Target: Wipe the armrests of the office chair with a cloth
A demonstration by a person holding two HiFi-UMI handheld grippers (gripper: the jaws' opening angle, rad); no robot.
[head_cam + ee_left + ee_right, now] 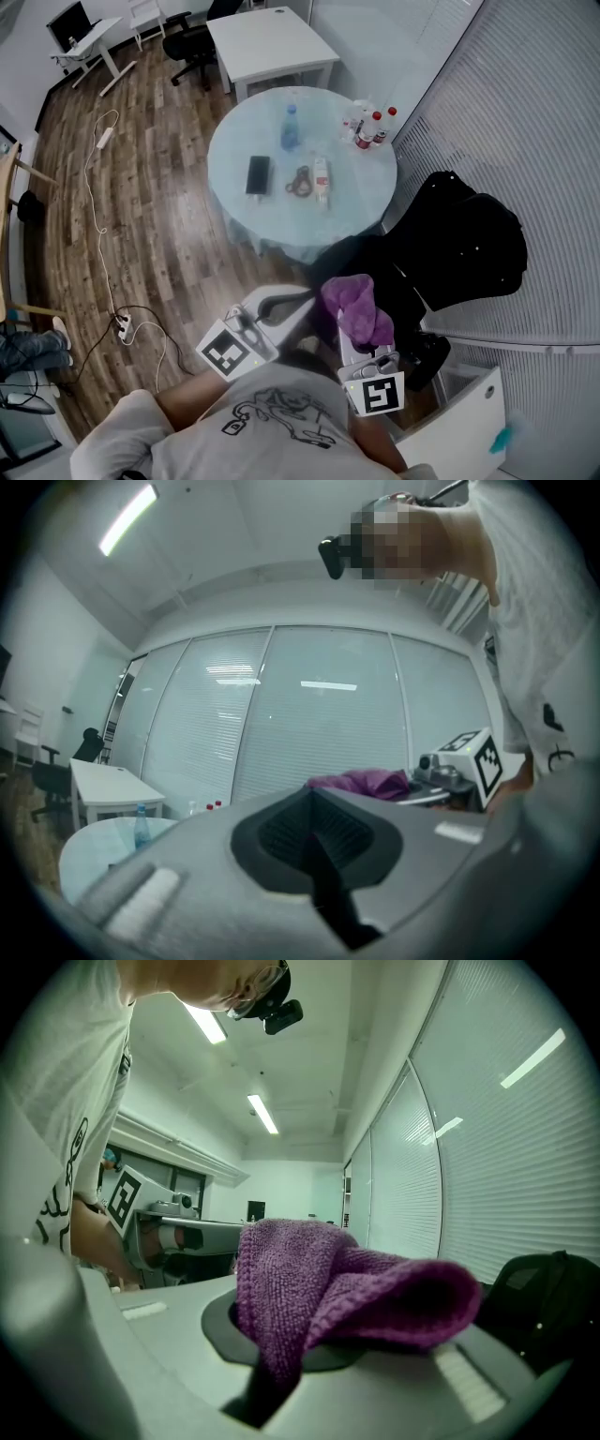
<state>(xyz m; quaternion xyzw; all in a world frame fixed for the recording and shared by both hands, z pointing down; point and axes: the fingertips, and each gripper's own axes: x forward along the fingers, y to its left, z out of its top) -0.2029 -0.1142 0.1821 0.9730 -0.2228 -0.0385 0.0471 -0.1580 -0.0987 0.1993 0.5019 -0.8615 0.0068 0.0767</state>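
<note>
In the head view the black office chair (pixel 466 242) stands by the blinds wall, just ahead and right of me; I cannot make out its armrests. My right gripper (pixel 354 333) is shut on a purple cloth (pixel 356 305), which bunches up over the jaws (pixel 281 1354); the cloth (pixel 342 1288) fills the right gripper view, with the chair (pixel 548 1297) dark at the right edge. My left gripper (pixel 272 305) is held beside it, close to my body, shut on nothing (pixel 314 841). The cloth (pixel 361 782) also shows in the left gripper view.
A round glass-topped table (pixel 234 159) stands ahead, carrying a phone (pixel 258 174), a water bottle (pixel 291 127) and small bottles (pixel 372 127). Beyond is a white desk (pixel 272 42). A cable and power strip (pixel 122 323) lie on the wood floor at left. A white cabinet (pixel 469 412) is at right.
</note>
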